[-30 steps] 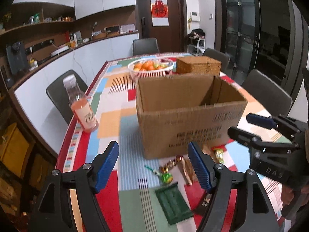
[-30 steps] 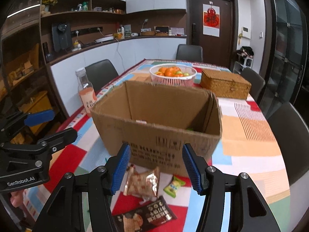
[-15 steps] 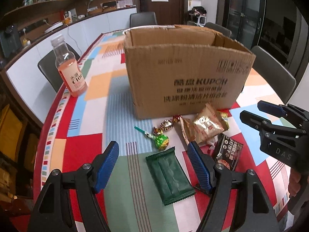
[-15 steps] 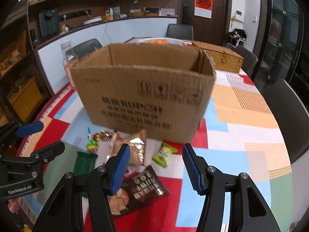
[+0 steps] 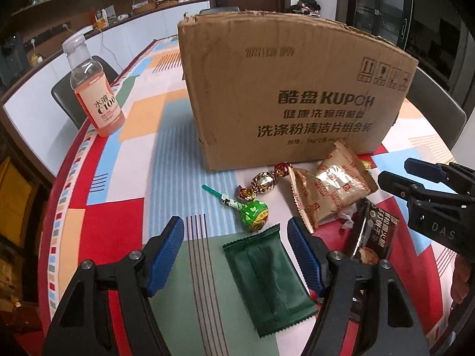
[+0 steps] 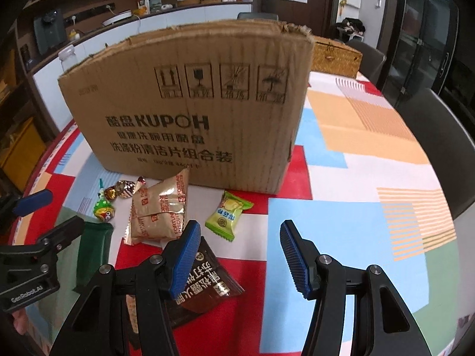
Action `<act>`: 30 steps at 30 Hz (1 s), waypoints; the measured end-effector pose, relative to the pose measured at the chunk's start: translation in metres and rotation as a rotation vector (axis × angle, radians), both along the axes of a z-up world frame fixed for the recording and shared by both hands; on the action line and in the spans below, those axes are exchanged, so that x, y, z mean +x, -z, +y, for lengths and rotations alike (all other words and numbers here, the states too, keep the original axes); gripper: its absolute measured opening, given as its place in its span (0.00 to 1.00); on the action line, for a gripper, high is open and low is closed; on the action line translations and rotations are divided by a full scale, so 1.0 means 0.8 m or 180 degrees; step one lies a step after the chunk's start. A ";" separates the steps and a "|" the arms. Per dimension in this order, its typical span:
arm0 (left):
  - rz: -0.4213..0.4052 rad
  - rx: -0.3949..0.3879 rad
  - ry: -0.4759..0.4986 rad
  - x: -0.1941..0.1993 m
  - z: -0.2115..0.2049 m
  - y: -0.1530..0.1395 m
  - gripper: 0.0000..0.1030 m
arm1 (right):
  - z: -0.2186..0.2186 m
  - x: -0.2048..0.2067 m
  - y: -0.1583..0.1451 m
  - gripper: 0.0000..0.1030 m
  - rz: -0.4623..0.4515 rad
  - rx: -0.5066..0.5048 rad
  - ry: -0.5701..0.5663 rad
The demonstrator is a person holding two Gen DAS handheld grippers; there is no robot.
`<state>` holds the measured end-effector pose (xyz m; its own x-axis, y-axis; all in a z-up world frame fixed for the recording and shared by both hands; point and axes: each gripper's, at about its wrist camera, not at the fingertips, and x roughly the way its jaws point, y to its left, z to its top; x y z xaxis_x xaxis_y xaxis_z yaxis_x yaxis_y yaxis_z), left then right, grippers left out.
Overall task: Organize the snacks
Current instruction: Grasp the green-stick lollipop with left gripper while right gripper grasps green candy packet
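Step in hand: approach to the first pick. No snack is yet gripped.

Left gripper (image 5: 234,247): jaws spread and just closing a little, nothing pinched. The dark green flat packet (image 5: 268,279) lies on the patterned tablecloth (image 5: 124,184) between and below the fingers, which do not press on it.

Right gripper (image 6: 237,255): jaws spread, empty. The dark brown snack packet (image 6: 207,284) lies at its 8 o'clock, partly under the left finger; only bare cloth lies between the pads.

Beyond the green packet, in the left wrist view:
- green lollipop (image 5: 253,212) at 12 o'clock, just beside the packet's far edge;
- foil-wrapped candies (image 5: 264,182) farther on, at 12 o'clock;
- gold biscuit packets (image 5: 329,188) at 1 o'clock.

In the right wrist view a lime-green sweet packet (image 6: 227,215) lies at 12 o'clock of the gripper.

The cardboard box (image 5: 297,89), the likely destination, stands upright just behind the snacks. An orange drink bottle (image 5: 95,89) stands well apart at 10 o'clock.

Next move, as judged: lower the left gripper until the pads bracket the green packet's long edges, close, lift clear, carry over the box rim. A flat packet gives little edge to grip; expect slippage.
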<state>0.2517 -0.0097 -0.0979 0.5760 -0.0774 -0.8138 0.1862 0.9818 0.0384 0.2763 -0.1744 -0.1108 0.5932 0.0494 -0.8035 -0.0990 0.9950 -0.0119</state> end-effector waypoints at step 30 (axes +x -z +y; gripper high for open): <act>0.0386 -0.0163 -0.0121 0.055 -0.004 0.046 0.30 | -0.001 0.058 0.040 0.32 0.0216 0.0155 0.0085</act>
<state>0.2960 -0.0132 -0.1350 0.4770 -0.1007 -0.8731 0.1492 0.9883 -0.0325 0.3229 -0.1755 -0.1424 0.5391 0.0743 -0.8389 -0.0715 0.9965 0.0423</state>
